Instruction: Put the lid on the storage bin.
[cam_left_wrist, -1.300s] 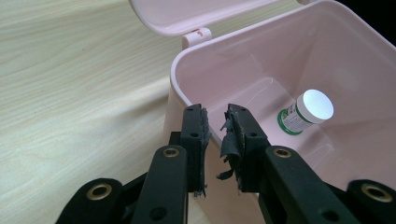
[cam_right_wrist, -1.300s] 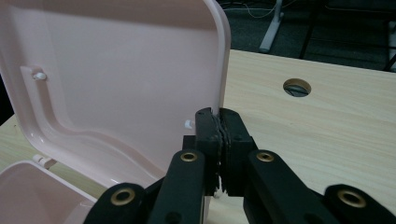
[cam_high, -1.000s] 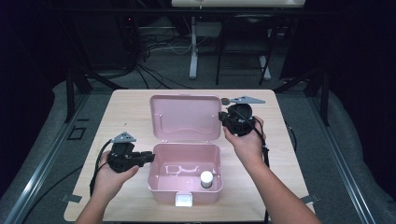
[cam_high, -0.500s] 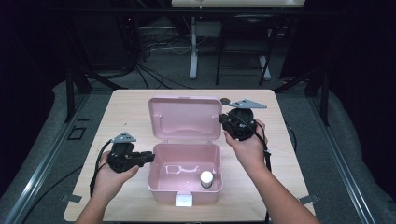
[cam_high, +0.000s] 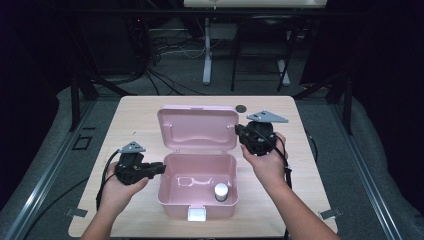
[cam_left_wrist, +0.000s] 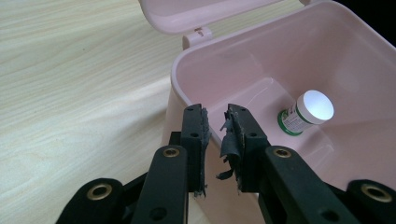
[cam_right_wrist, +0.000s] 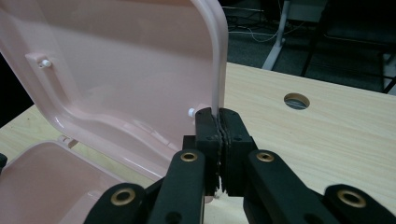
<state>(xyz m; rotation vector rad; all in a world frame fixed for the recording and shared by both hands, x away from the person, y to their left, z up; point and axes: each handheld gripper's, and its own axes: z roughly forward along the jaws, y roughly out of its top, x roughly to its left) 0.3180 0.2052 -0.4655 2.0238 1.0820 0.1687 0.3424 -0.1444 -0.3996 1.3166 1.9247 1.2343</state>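
Item: pink box (cam_high: 197, 185), centre of the high view on the tabletop (cam_high: 140, 115), lid (cam_high: 197, 127) raised; a small white-capped bottle (cam_high: 221, 191) stood inside. Right gripper (cam_right_wrist: 219, 122) fingers were pinched shut on the lid's right edge; left gripper (cam_left_wrist: 215, 122) fingers stood slightly parted at the box's left wall, gripping nothing. Judged light, stiff, slippery plastic, best taken by the rims; open tabletop lay on both sides.

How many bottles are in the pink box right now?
1: a small white-capped bottle with a green label stands on the floor of the open pink plastic box, in its near right corner in the high view. The near wall may hide something small.
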